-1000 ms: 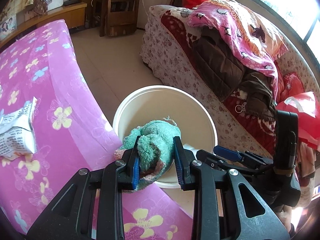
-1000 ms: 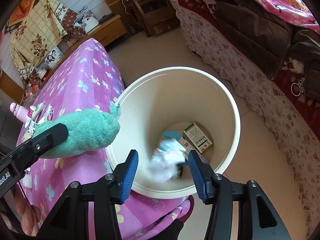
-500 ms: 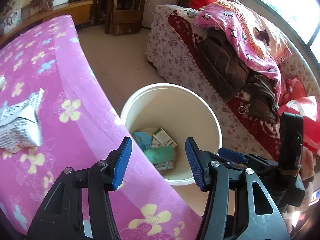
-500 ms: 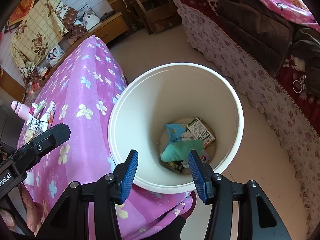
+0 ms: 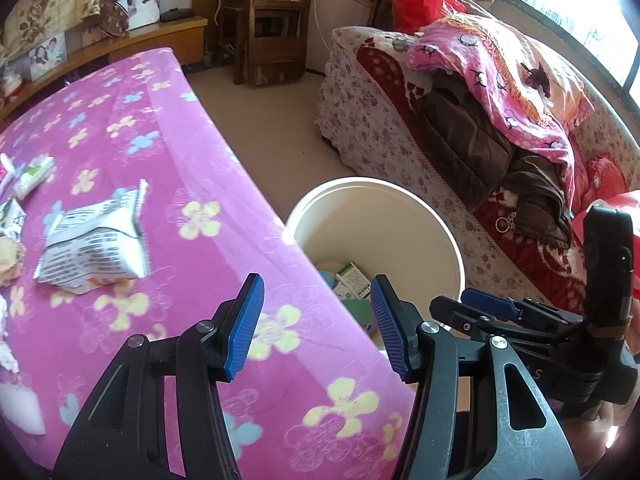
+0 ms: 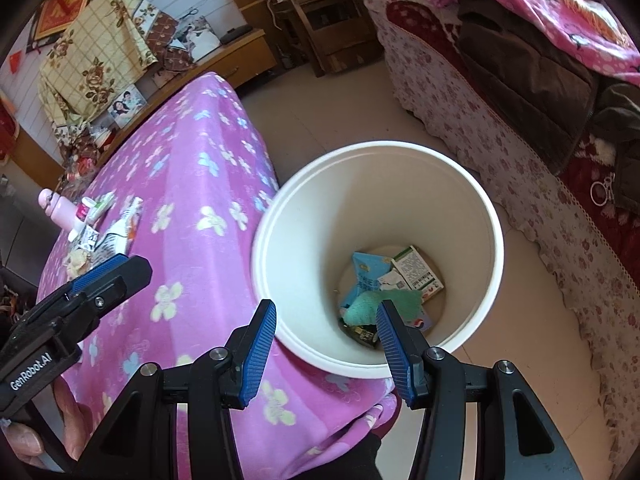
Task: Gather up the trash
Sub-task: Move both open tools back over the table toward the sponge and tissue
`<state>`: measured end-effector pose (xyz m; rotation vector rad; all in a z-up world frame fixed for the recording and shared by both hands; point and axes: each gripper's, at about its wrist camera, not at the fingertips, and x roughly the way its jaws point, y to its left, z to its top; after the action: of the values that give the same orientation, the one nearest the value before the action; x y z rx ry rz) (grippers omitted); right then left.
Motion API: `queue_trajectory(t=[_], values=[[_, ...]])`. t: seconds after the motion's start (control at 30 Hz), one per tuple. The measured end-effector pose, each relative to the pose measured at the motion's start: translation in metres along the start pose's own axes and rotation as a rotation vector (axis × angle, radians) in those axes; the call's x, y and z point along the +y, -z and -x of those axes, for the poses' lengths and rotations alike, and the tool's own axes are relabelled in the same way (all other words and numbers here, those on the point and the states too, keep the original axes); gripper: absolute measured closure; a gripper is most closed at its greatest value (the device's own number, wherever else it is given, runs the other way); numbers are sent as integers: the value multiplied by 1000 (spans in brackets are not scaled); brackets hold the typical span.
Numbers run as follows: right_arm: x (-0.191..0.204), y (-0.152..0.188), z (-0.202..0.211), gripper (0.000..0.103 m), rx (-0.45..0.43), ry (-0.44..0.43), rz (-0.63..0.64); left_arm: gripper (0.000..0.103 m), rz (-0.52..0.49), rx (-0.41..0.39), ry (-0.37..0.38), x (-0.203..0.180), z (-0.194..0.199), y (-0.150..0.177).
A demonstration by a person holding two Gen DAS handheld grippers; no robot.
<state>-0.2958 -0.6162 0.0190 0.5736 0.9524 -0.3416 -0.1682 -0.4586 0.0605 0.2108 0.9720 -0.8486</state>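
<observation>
Left gripper [image 5: 316, 320], jaws apart and empty beside the white bin [image 5: 456, 256]: approach the crumpled printed wrapper [image 5: 94, 246] on the tablecloth [image 5: 168, 128] low, straddling its bulk before closing.

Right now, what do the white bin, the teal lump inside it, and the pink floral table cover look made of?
White round bin: probably plastic, with smooth, slightly glossy walls and a moulded rim. Teal fuzzy lump in the bin: looks like plush or terry fabric, with a nubby pile; its exact kind is unclear. Pink floral table cover: soft fleece-like cloth, matte, draping over the edge.
</observation>
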Motion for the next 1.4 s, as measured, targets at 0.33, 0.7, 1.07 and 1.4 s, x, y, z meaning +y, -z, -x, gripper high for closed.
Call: queue_trajectory(t=[0.33, 0.7, 1.07, 1.4], values=[[44, 5, 6, 47, -19, -33, 72, 49, 22, -37, -78, 30, 31, 16], [98, 16, -3, 46, 3, -68, 159, 49, 110, -50, -141, 87, 62, 40], [140, 30, -7, 46, 35, -87, 247, 49, 271, 8, -140, 167, 55, 60], [171, 37, -17, 46, 61, -113, 287, 49, 203, 38, -69, 193, 124, 114]])
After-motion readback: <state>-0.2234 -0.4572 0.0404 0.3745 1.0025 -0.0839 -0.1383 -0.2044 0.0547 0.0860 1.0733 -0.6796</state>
